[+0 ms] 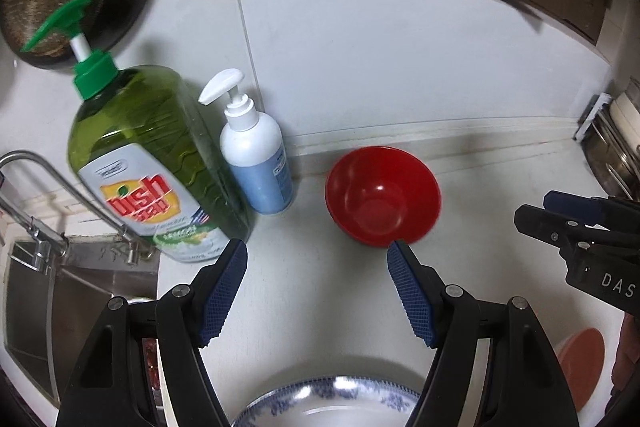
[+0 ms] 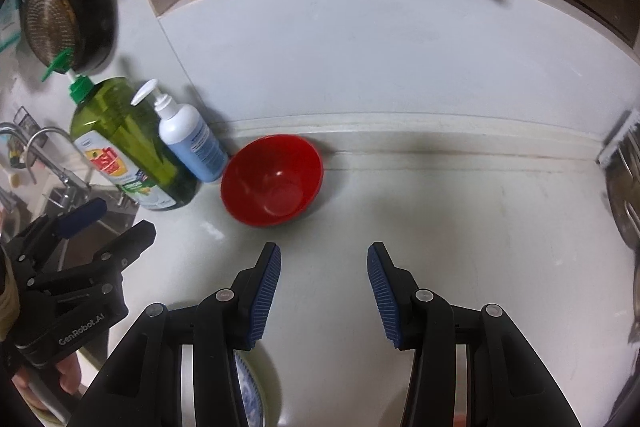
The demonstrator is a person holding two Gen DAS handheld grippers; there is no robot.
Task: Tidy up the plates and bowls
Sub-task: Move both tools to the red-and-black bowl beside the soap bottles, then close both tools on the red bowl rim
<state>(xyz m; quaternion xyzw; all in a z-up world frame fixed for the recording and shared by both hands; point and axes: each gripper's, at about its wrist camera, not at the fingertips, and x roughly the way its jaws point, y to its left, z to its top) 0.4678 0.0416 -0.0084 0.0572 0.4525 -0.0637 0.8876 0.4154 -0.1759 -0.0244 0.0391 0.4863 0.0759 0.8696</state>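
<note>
Grippers, your left and right, both hang released with nothing between their jaws above the desk, near the red bowl.

I see a glossy red plastic bowl on a smooth, faintly stained pale counter. At left, the green dish soap bottle is clear, shiny plastic; the sink is brushed metal. My hand-held gripper has matt black arms with ribbed blue pads.
</note>
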